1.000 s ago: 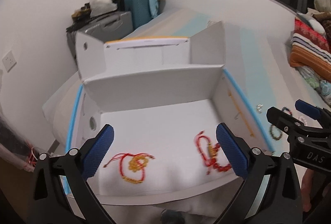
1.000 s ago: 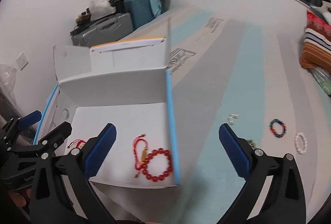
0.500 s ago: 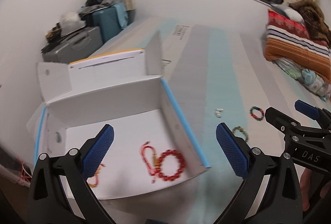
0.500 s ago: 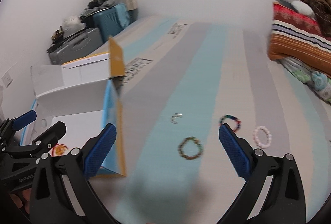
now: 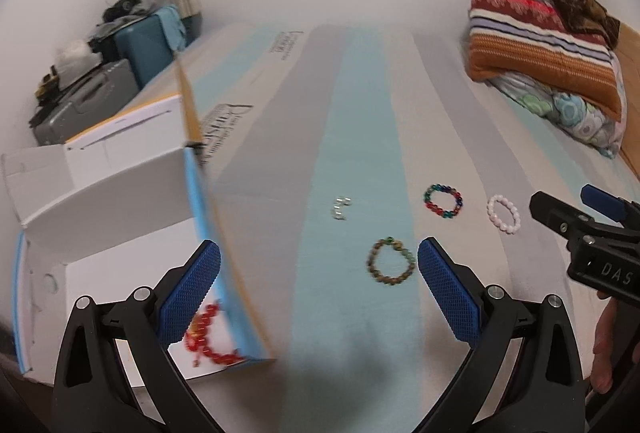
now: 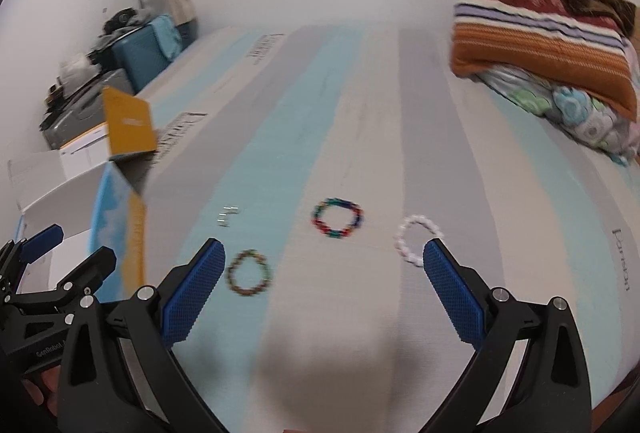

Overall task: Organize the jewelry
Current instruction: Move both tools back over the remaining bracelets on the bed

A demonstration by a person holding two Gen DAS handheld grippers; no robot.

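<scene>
Box (image 5: 120, 193) shifted left, brown bracelet (image 5: 391, 260) between left fingers (image 5: 448, 293)

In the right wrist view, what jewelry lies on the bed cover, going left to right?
Small silver pieces → brown-green bead bracelet → multicolour bead bracelet → white pearl bracelet.

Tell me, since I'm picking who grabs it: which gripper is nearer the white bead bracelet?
Right. The right gripper has the white bead bracelet just off its right fingertip; the left gripper is farther left, beside the brown bracelet.
</scene>
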